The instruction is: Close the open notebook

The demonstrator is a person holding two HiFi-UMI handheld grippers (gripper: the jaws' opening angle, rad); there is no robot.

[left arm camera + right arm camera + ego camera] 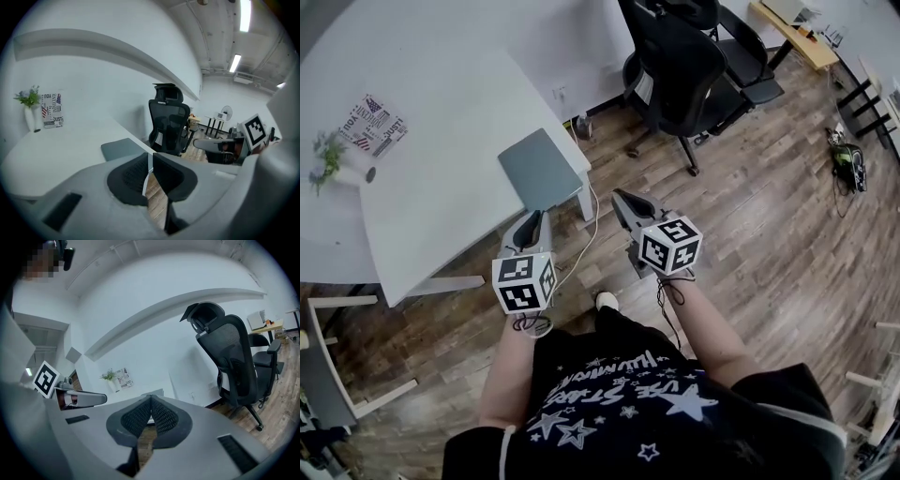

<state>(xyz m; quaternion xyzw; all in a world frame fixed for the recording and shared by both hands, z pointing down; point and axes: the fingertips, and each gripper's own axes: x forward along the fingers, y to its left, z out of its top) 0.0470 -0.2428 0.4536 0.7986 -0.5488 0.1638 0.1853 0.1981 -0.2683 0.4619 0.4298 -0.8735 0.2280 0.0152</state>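
The grey notebook (541, 169) lies shut and flat on the near right corner of the white table (441, 141). In the left gripper view the notebook (122, 149) shows just beyond the jaws. My left gripper (528, 225) hangs in the air just in front of the table's corner, a little short of the notebook, its jaws together with nothing between them (150, 158). My right gripper (621, 199) hovers over the wooden floor to the right of the table. It is shut and empty (150, 399).
A black office chair (684, 75) stands on the wood floor beyond the right gripper. A small plant in a white vase (333, 161) and a printed card (372, 125) sit at the table's far left. A white cable (592, 230) hangs by the table leg.
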